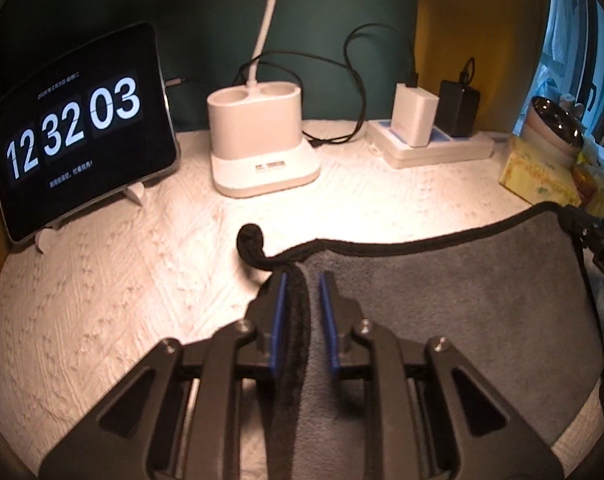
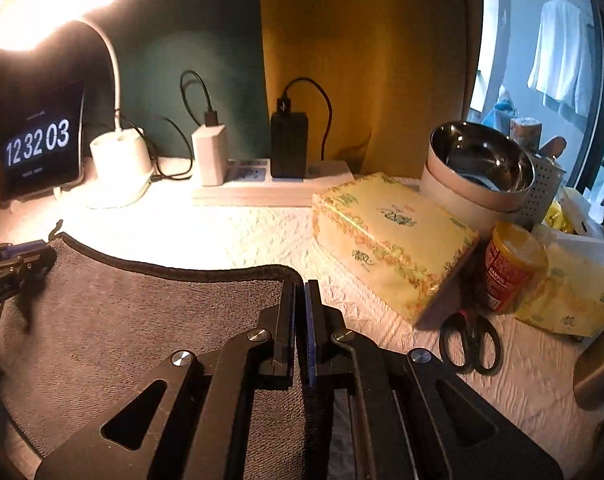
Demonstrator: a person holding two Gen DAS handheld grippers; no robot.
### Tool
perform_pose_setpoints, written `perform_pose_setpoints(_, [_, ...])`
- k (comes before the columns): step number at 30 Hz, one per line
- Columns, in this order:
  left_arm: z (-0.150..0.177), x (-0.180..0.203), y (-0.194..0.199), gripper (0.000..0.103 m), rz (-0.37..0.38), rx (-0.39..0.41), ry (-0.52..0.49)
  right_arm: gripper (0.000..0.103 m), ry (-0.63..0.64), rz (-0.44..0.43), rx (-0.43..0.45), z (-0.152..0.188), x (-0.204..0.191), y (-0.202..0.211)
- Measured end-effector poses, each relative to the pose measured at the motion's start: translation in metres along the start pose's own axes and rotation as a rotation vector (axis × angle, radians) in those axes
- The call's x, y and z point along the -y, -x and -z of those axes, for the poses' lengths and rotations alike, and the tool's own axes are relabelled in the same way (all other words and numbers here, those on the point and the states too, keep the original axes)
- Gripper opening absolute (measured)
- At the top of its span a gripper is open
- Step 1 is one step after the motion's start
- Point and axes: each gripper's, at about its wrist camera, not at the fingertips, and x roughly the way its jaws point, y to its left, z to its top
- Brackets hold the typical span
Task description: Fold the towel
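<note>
A grey towel point(image 1: 442, 300) with a black hem lies on the white textured table cover; it also shows in the right wrist view point(image 2: 142, 320). My left gripper point(image 1: 304, 280) straddles the towel's left edge, its blue pads a little apart with the hem standing between them. A black hanging loop point(image 1: 251, 240) curls up just beyond its tips. My right gripper point(image 2: 301, 288) is shut on the towel's far right corner. Each gripper shows at the edge of the other's view.
At the back stand a clock tablet point(image 1: 82, 128), a white lamp base point(image 1: 262, 140) and a power strip with chargers point(image 1: 434, 140). On the right are a tissue box point(image 2: 390, 236), steel bowl point(image 2: 478, 164), orange jar point(image 2: 510, 264) and scissors point(image 2: 470, 340).
</note>
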Motion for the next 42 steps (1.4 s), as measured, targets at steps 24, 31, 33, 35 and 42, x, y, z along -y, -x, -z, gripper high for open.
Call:
perform_pose_setpoints(24, [0.005,-0.01,0.066,0.079,0.017,0.076,0.033,0.032,0.009,0.041,0.02,0.004,-0.007,0.037])
perform_pose_setpoints(31, [0.014,-0.013,0.092,0.079,0.022,0.103,0.047,0.034,0.013,0.034,0.037,0.008,-0.012,0.061])
perform_pose_setpoints(33, [0.018,-0.013,0.099,0.079,0.021,0.106,0.052,0.034,0.015,0.033,0.044,0.009,-0.012,0.068])
perform_pose_setpoints(35, [0.022,-0.014,0.107,0.079,0.027,0.113,0.061,0.034,0.015,0.03,0.051,0.011,-0.013,0.074])
perform_pose_setpoints(42, [0.035,-0.015,0.131,0.079,0.034,0.134,0.07,0.034,0.021,0.023,0.067,0.018,-0.018,0.097])
